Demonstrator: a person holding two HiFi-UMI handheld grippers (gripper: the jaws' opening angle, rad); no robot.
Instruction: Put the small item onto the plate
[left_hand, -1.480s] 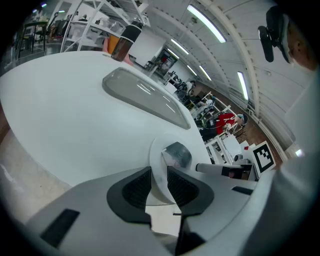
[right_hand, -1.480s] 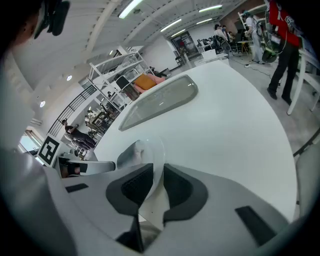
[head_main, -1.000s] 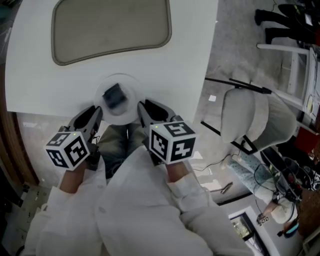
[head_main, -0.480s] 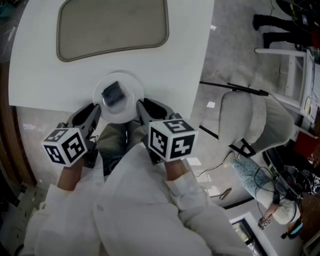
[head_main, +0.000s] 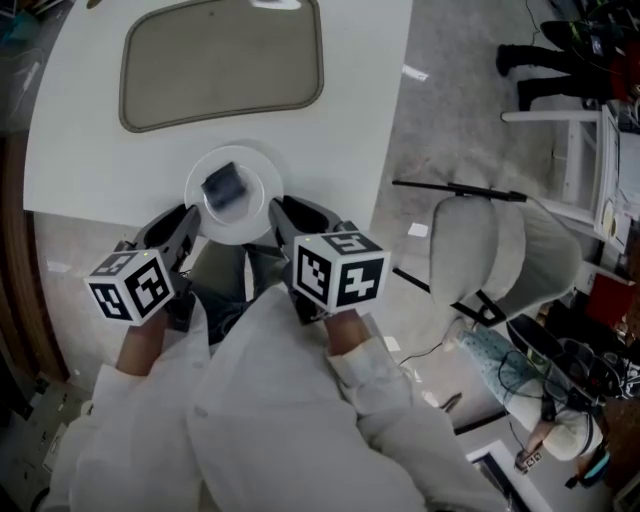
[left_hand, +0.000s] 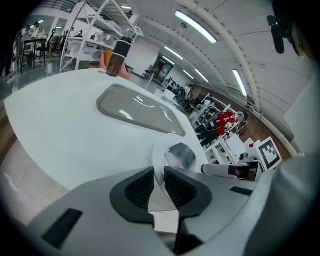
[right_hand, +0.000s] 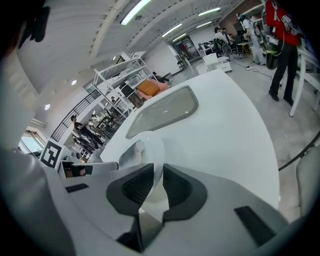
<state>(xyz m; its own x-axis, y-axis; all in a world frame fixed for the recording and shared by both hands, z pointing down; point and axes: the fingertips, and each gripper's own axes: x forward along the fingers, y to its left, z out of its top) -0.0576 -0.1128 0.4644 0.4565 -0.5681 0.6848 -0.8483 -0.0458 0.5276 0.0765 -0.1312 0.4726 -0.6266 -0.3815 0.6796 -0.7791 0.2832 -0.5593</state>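
Observation:
A small round white plate (head_main: 252, 208) sits at the near edge of the white table (head_main: 350, 120), partly over the rim. On it lies the small dark grey item (head_main: 222, 186). My left gripper (head_main: 188, 222) is shut on the plate's left rim, and my right gripper (head_main: 280, 215) is shut on its right rim. In the left gripper view the plate's rim (left_hand: 159, 167) runs between the dark pads (left_hand: 140, 187), with the item (left_hand: 181, 155) beyond. The right gripper view shows the plate (right_hand: 152, 150) pinched the same way.
A beige oval tray (head_main: 222, 62) lies on the table behind the plate. A dark bottle (left_hand: 119, 56) stands at the table's far end. A white chair (head_main: 500, 250) stands on the floor to the right, and a person's legs (head_main: 540, 55) are farther off.
Both grippers have risen a little together with the plate between them. The item has stayed on the plate.

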